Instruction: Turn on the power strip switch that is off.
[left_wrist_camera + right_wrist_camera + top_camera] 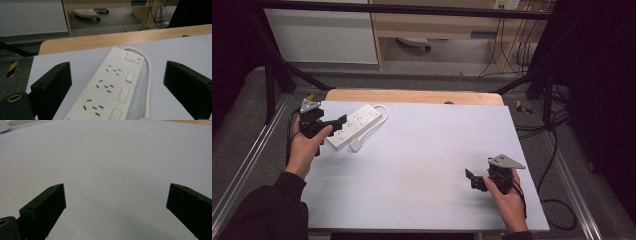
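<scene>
Well, progress: I haven't grasped anything yet.
Left gripper: released, power strip between fingers.
Right gripper: released, idle.

A white power strip lies flat and diagonal, its cord looped alongside.
</scene>
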Available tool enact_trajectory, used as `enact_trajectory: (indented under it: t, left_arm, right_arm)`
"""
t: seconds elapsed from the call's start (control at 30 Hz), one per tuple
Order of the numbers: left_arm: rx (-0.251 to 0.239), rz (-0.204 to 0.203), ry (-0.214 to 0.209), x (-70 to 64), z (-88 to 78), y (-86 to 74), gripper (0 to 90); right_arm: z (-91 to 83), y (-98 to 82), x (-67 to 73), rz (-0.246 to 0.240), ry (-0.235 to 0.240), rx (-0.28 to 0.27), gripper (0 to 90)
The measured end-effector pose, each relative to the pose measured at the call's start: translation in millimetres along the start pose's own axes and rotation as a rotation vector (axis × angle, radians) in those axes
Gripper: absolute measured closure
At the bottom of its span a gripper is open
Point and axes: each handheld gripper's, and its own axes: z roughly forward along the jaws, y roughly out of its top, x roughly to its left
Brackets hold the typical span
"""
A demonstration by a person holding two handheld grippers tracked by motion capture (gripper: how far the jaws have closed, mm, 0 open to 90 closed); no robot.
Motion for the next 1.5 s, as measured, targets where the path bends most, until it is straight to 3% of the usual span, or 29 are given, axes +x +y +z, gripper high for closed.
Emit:
enact_trajectory:
  t: [0.43, 0.63, 0.83, 0.97, 1.17, 1.3, 1.5]
  left_arm:
    - [-0.004, -0.001, -0.011, -5.8, 15.7, -3.5, 8.3]
    - [-0.030, -0.030, -0.022, -5.6, 20.1, -1.9, 9.9]
    - [-0.002, -0.019, -0.020, -9.3, 29.4, -1.4, 10.2]
    - [0.007, 0.024, -0.011, -15.8, 34.9, -1.4, 10.4]
    - [0.039, 0.015, 0.001, -22.2, 37.4, -2.1, 14.8]
    - [0.035, 0.033, 0.005, -26.1, 38.8, -2.0, 18.6]
    - [0.058, 0.051, 0.009, -26.8, 44.8, -5.0, 25.3]
  right_arm:
    - [0.8, 0.2, -0.9, -0.016, -0.008, 0.002, 2.9]
    - [2.6, -0.3, -4.5, 0.004, -0.014, 0.007, 2.9]
    - [3.8, 0.8, -4.8, 0.006, -0.020, 0.008, 2.9]
    - [2.4, 0.1, -3.8, -0.001, -0.023, 0.011, 3.1]
    - [0.4, -1.8, -4.8, -0.003, -0.021, 0.038, 3.4]
    - [-1.6, -0.1, -7.3, 0.026, -0.017, 0.021, 3.5]
    - [0.2, -0.2, -7.6, 0.014, -0.022, 0.027, 3.5]
